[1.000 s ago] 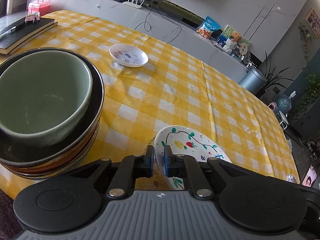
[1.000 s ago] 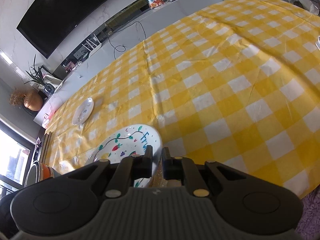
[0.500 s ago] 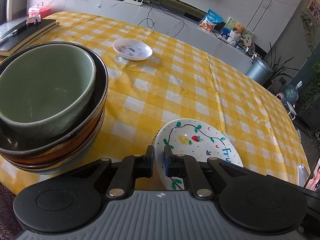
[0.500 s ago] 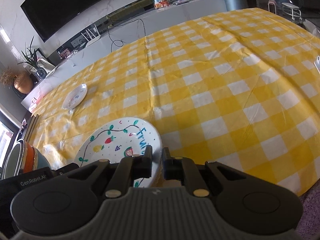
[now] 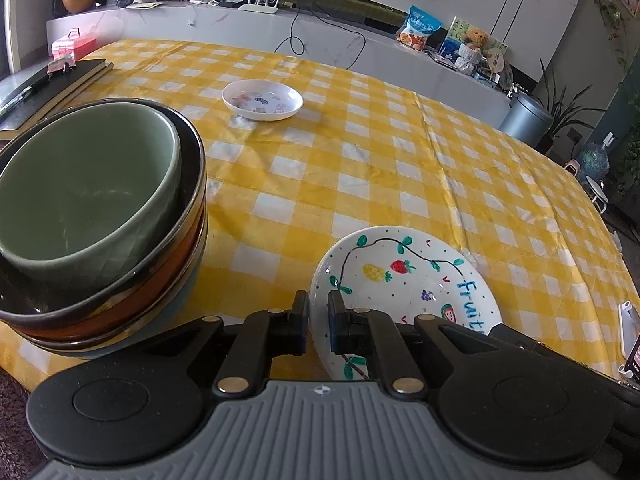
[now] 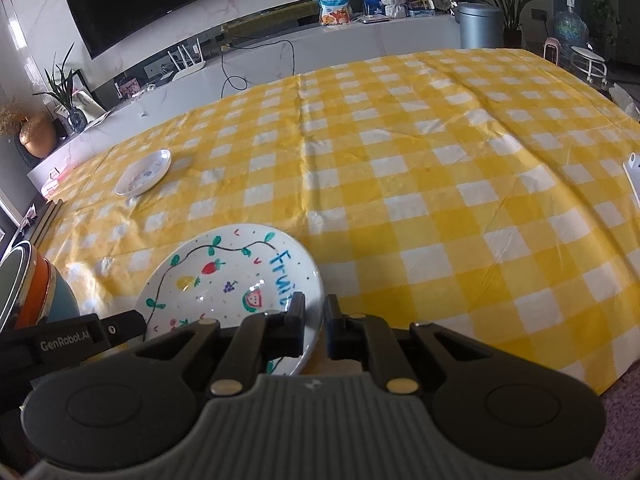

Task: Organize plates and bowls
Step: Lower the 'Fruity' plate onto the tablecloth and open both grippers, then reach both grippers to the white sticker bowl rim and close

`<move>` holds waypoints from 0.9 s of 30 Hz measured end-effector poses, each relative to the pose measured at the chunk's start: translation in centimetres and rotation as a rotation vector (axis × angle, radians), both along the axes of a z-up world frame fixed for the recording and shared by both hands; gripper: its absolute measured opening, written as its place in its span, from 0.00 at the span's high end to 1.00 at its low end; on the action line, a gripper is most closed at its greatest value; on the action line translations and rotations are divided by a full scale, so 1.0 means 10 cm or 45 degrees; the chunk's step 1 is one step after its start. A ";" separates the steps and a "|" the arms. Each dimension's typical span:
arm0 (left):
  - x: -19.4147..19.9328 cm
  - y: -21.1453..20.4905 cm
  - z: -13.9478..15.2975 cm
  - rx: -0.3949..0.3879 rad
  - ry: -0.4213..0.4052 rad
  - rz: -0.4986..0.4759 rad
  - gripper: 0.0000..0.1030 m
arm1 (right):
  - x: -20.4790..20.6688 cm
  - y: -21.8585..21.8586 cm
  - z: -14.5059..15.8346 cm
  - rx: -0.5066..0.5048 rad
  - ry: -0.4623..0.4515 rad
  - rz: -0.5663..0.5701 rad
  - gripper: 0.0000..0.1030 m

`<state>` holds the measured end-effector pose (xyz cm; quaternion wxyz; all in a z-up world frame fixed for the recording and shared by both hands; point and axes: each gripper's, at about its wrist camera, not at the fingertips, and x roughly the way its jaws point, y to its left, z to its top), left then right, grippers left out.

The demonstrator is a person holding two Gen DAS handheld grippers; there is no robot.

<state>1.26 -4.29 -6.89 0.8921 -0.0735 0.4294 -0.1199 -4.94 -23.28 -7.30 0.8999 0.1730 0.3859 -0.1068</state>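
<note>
Yellow-checked tablecloth [image 5: 360, 184] fills my left wrist view: left gripper [image 5: 318, 326] pinches the near-left rim of the white fruit-painted plate [image 5: 404, 284], beside the stacked bowls topped by a green bowl [image 5: 84, 188].

Right wrist view alone shows the right gripper [image 6: 314, 328] pinching the plate's opposite rim. Judged next: lifting it level.

both grippers, left [image 5: 318, 312] and right [image 6: 315, 314], angled downward, jaws clamped nearly closed

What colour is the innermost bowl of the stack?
Sage green bowl, seen best in the left wrist view.
</note>
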 end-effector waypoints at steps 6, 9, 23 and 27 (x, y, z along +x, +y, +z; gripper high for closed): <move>-0.01 -0.02 0.02 0.021 -0.006 0.001 0.89 | 0.00 0.00 0.01 -0.001 -0.007 -0.009 0.90; -0.02 -0.02 0.05 0.034 -0.028 0.010 0.81 | -0.01 -0.02 0.06 -0.015 -0.026 -0.032 0.72; 0.09 -0.10 0.34 0.030 -0.012 -0.048 0.57 | 0.02 -0.10 0.21 0.011 -0.087 -0.076 0.29; 0.23 -0.09 0.45 0.046 0.031 -0.084 0.55 | 0.10 -0.10 0.26 0.019 -0.089 -0.080 0.21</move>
